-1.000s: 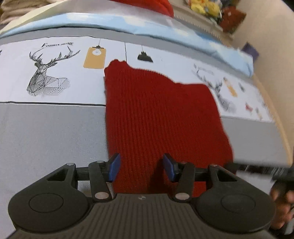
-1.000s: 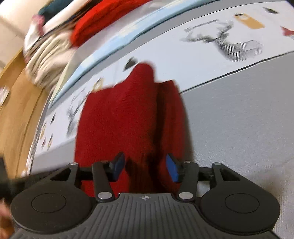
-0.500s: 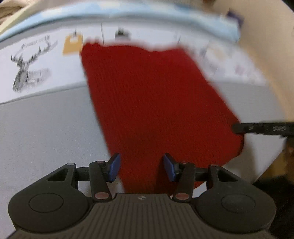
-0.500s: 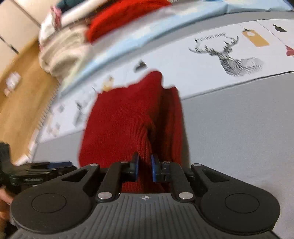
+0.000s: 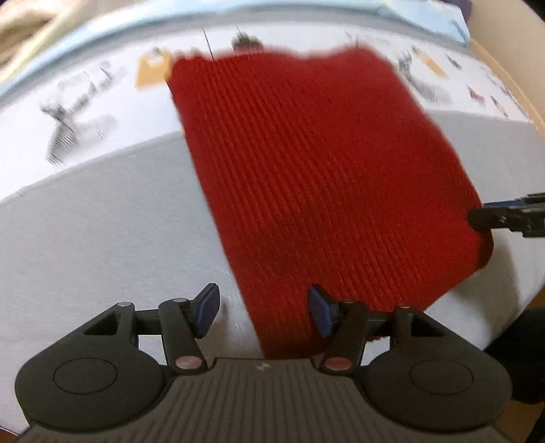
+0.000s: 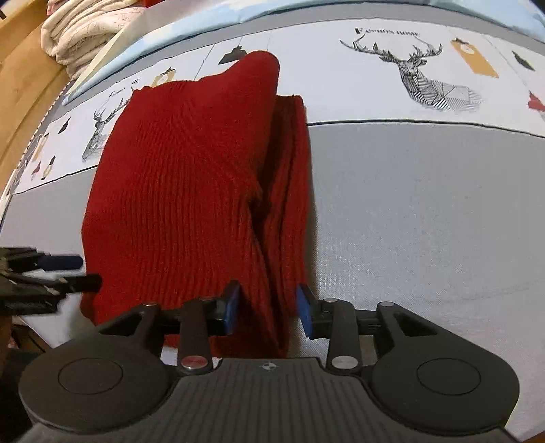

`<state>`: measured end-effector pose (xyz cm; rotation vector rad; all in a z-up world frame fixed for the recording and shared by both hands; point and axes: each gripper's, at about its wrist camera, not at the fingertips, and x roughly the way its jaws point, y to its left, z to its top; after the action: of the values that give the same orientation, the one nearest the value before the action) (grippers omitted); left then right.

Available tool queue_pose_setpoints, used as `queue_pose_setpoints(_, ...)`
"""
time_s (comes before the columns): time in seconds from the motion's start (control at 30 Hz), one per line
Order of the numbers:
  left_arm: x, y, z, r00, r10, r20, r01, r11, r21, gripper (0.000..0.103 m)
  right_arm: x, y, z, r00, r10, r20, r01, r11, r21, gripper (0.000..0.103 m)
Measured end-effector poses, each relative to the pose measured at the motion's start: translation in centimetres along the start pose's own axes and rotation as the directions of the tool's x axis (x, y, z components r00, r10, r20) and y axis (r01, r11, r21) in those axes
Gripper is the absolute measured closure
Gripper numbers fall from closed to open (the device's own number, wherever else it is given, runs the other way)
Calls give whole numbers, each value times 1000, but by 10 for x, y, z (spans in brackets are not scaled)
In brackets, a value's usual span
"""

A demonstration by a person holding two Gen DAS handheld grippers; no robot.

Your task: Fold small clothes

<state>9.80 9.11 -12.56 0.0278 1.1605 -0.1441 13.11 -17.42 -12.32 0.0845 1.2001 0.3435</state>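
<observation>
A red knitted garment (image 5: 316, 170) lies folded on the grey and white printed cloth (image 5: 102, 221). My left gripper (image 5: 260, 310) is open over its near edge, with the edge of the knit between the fingers. In the right wrist view the garment (image 6: 190, 191) shows a raised fold along its right side. My right gripper (image 6: 267, 311) is open around the near end of that fold. The other gripper's fingers (image 6: 68, 272) show at the garment's left corner. The right gripper's fingers (image 5: 504, 214) show at the garment's right corner in the left wrist view.
A stack of cream folded textiles (image 6: 85, 30) sits at the far left of the surface. A pale blue sheet (image 5: 306, 10) runs along the far edge. A wooden rim (image 6: 20, 102) borders the left side. Deer prints (image 6: 422, 71) mark the cloth.
My right gripper closed on the fold half a second ago and has opened again. My left gripper slid left along the near edge and stayed open; the garment looks nearer.
</observation>
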Motion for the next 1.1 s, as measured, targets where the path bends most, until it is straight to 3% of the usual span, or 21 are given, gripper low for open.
queue_pose_setpoints(0.07,-32,-2,1,992,25,120,-23,1000,-14,30,-15,5,0,998,-25,49,26,1000,-16,61)
queue_pose_setpoints(0.1,-49,-3,0,982,47,183,-41,999,-32,20,-30,11,-2,992,-66,109,70,997,-36,60)
queue_pose_setpoints(0.17,-79,-7,-8,956,100,277,-82,994,-75,15,-61,22,-10,961,-127,246,148,987,-69,56)
queue_pose_setpoints(0.33,-128,-34,-59,898,163,408,-110,982,-151,8,-129,45,-57,867,-111,486,165,984,-70,17)
queue_pose_setpoints(0.4,-139,-48,-89,880,185,437,-119,977,-174,8,-145,52,-81,831,-115,544,179,982,-67,15)
queue_pose_setpoints(0.5,-149,-69,-128,871,199,448,-108,969,-221,8,-153,56,-118,809,-114,577,186,980,-67,13)
queue_pose_setpoints(0.57,-152,-79,-146,876,204,436,-101,963,-249,8,-149,58,-143,811,-127,572,196,979,-61,13)
queue_pose_setpoints(0.63,-149,-82,-158,888,184,422,-79,964,-253,8,-142,59,-156,835,-132,534,193,979,-60,13)
queue_pose_setpoints(0.7,-141,-84,-158,894,173,414,-78,969,-235,8,-142,63,-164,844,-129,520,189,980,-64,13)
queue_pose_setpoints(0.93,-120,-81,-147,904,178,387,-81,963,-255,8,-126,71,-158,870,-141,473,194,979,-64,13)
queue_pose_setpoints(1.1,-117,-82,-145,902,173,396,-78,967,-244,8,-123,75,-156,868,-144,476,192,980,-54,13)
